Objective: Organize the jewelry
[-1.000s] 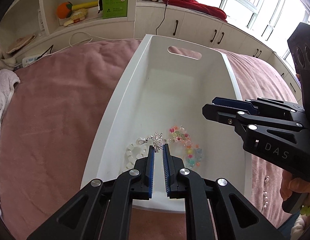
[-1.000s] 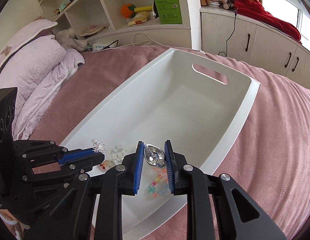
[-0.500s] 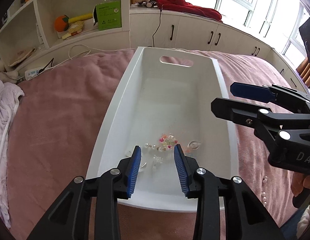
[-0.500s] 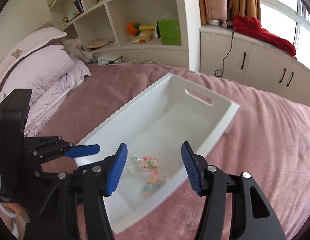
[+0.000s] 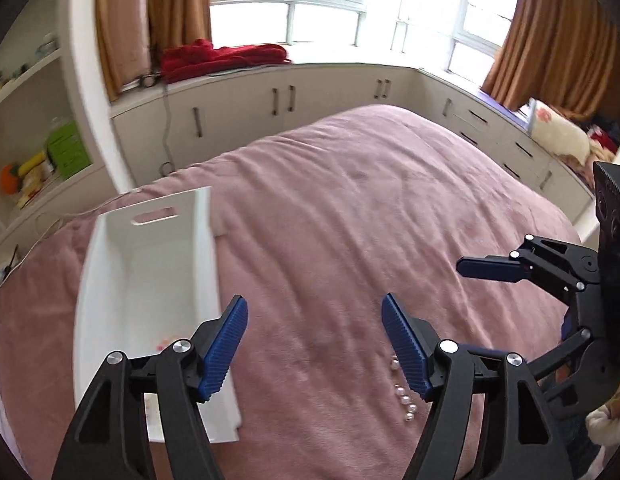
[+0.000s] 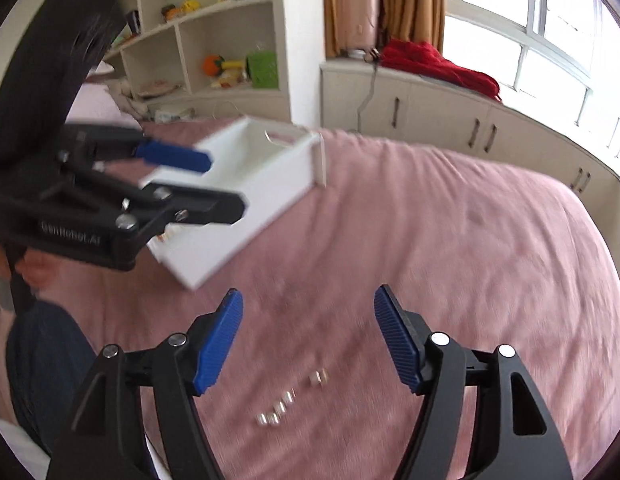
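Both grippers, left (image 5: 314,344) and right (image 6: 307,340), now clear of white plastic bin (image 5: 149,276), jaws opening, empty; earlier pieces dropped inside; pearl bead strand (image 6: 287,402) on pink bedspread (image 5: 350,220) next.

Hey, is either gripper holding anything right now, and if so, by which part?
Nothing is held. The left gripper and right gripper both have empty jaws, still opening, above the pink bedspread. The pearl beads lie loose on it.

Bright daylight from blown-out windows (image 5: 330,8), motion blur throughout, strong fisheye bending, dark vignetted corners.
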A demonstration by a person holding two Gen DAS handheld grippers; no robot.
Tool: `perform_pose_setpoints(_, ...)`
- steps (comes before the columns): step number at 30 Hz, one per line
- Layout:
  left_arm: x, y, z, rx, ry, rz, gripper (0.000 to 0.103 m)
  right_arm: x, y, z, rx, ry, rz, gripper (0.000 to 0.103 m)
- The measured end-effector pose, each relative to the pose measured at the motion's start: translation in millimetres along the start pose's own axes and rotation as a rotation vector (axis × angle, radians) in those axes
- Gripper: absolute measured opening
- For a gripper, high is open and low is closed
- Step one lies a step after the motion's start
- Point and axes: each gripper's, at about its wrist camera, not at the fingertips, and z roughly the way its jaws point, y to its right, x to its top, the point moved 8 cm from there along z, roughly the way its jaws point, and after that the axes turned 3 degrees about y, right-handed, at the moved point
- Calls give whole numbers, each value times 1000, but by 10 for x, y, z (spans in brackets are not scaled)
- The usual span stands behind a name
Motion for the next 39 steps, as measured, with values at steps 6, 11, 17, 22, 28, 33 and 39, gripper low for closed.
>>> perform_pose_setpoints(6,-284,754,667,-58,-140,182,72,-676,28,187,2,-84,95,67)
perform_pose_setpoints(11,-636,965,1113,-99,-271,207,65,-998,-54,335,15,-122,133,66)
perform_pose_setpoints(17,-914,871,1382,-109,-355,163,60,-1145,-141,487,22,-147,129,61)
perform_pose_setpoints(22,-1018,729,1532,-120,-389,108,51,-1212,-189,610,13,-167,118,55)
perform_pose_setpoints(28,-1061,664,1585,-126,-385,110,39,-1268,-299,749,0,-202,86,51)
perform_pose_setpoints(33,-1109,577,1634,-96,-396,115,16,-1263,-315,836,-17,-217,66,46)
perform_pose_setpoints(39,-1159,540,1654,-75,-396,142,11,-1313,-323,847,-37,-227,37,36)
